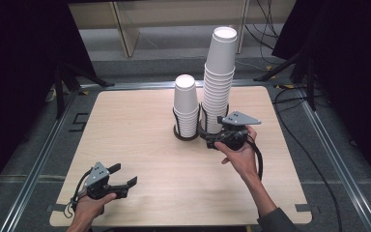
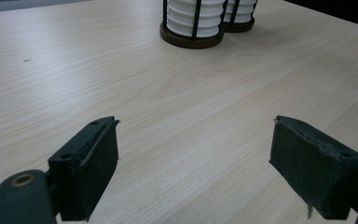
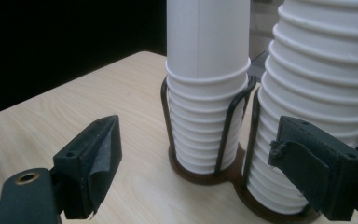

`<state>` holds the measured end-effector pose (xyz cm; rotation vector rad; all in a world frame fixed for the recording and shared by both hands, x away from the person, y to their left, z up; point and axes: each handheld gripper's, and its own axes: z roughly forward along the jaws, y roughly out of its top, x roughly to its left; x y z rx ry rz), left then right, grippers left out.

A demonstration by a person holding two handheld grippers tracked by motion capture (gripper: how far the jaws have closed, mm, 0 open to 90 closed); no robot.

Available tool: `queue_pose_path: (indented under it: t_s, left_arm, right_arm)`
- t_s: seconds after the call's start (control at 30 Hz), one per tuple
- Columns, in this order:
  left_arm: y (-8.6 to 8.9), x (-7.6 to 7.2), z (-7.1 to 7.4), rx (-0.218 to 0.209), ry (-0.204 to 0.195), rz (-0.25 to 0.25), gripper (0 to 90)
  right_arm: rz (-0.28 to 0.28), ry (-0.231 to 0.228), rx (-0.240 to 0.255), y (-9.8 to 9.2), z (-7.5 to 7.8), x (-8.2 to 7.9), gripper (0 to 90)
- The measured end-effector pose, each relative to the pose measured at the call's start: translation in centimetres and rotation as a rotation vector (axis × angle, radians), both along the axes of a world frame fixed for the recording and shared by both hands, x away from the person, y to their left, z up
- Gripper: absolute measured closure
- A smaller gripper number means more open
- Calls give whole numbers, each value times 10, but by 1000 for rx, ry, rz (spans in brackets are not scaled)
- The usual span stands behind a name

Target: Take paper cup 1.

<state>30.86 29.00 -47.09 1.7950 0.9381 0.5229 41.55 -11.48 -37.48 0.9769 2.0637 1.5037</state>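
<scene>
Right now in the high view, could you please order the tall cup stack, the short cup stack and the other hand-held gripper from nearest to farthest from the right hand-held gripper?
1. Tall cup stack: right beside the right hand-held gripper.
2. Short cup stack: just left of the tall one.
3. Left hand-held gripper: far off at the table's near-left corner.

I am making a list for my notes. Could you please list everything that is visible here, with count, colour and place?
tall cup stack: one, white, right ring of the holder, table centre
short cup stack: one, white, left ring of the holder
holder: one, black wire on a dark base, two rings side by side
table: one, light wood
shelf: one, pale wood, on the floor behind the table
cables: several, black, floor at back right
left gripper: one, black with grey plate, near left corner of the table, jaws apart, nothing between them
right gripper: one, black with grey plate, beside the foot of the tall cup stack, jaws apart
hands: two, one on each gripper
</scene>
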Motion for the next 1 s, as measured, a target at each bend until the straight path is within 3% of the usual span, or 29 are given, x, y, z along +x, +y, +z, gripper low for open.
queue_pose_path:
  t_s: [0.17,0.33,0.37,0.43,0.47,0.57,0.77,0.8,1.0]
  left_arm:
    - [0,3,-1,-2,-22,-21,148]
    - [0,2,0,13,-4,-6,148]
    - [0,4,-1,1,-25,-25,148]
    - [0,3,-1,4,-23,-25,148]
    - [0,3,-1,4,-21,-22,148]
    - [0,2,-1,-5,-25,-20,148]
    - [0,2,-1,-4,-22,-18,148]
    - [0,0,0,10,-2,-3,148]
    - [1,3,-1,3,-17,-17,148]
  right_arm:
    - [1,11,2,8,5,5,158]
    - [-11,-12,-3,16,12,14,156]
    - [-4,-7,18,18,13,15,157]
    - [-11,10,13,21,17,16,157]
    - [-17,-18,4,22,19,18,157]
    - [-20,-29,-16,28,24,24,158]
    - [-37,-30,-18,34,29,32,159]
    - [-34,-27,-13,37,30,36,159]
    - [-32,-32,-7,44,33,46,159]
